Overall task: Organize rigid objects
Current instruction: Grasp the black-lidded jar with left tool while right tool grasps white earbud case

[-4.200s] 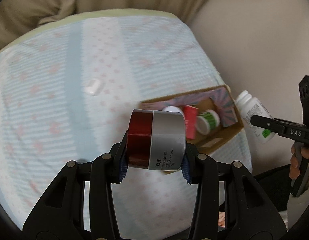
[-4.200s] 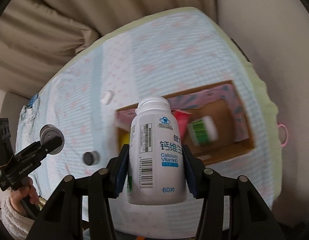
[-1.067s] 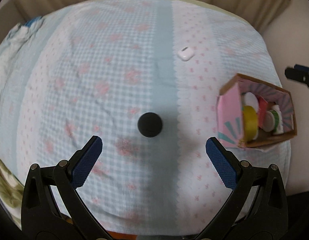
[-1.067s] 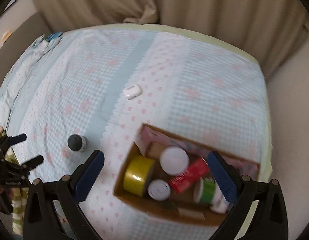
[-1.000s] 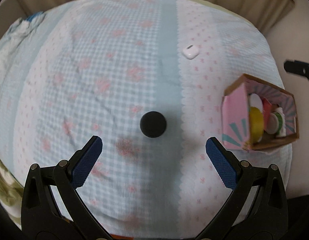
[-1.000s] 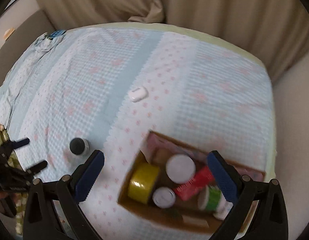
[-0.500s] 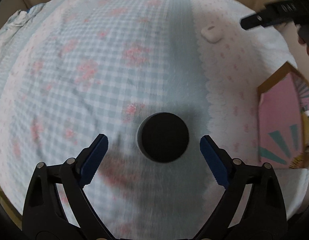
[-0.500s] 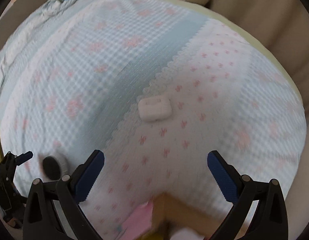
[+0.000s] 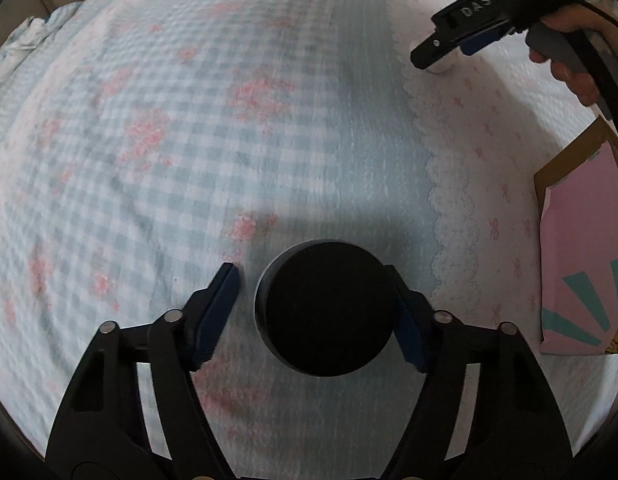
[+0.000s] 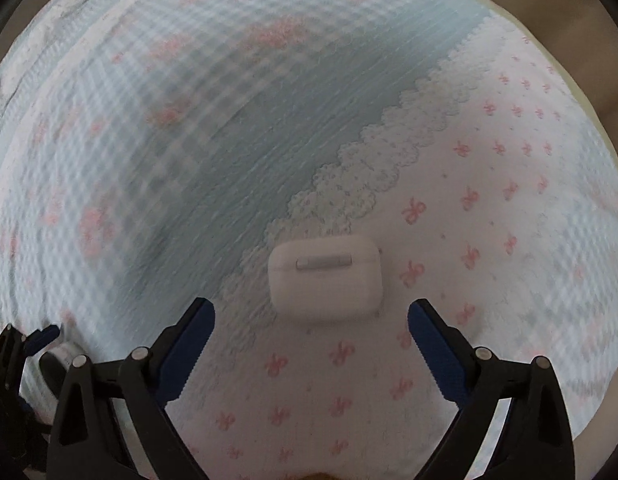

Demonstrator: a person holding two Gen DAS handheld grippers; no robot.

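A small jar with a black lid stands on the checked cloth. My left gripper is low around it, jaws partly closed: the right pad touches the jar, the left pad stands a small gap off. A white earbud case lies on the cloth just ahead of my right gripper, which is open with its fingers on either side of the case's near edge. In the left wrist view the right gripper hangs over the case at the upper right. In the right wrist view the jar and left gripper show at the lower left.
A cardboard box with a pink patterned flap stands at the right edge of the left wrist view. The blue and pink checked cloth covers the whole surface. A beige curtain is behind the far edge.
Both grippers have dropped closer to the cloth. The left jaws have narrowed around the black-lidded jar. The right gripper has come down over the white case, and its jaws have narrowed.
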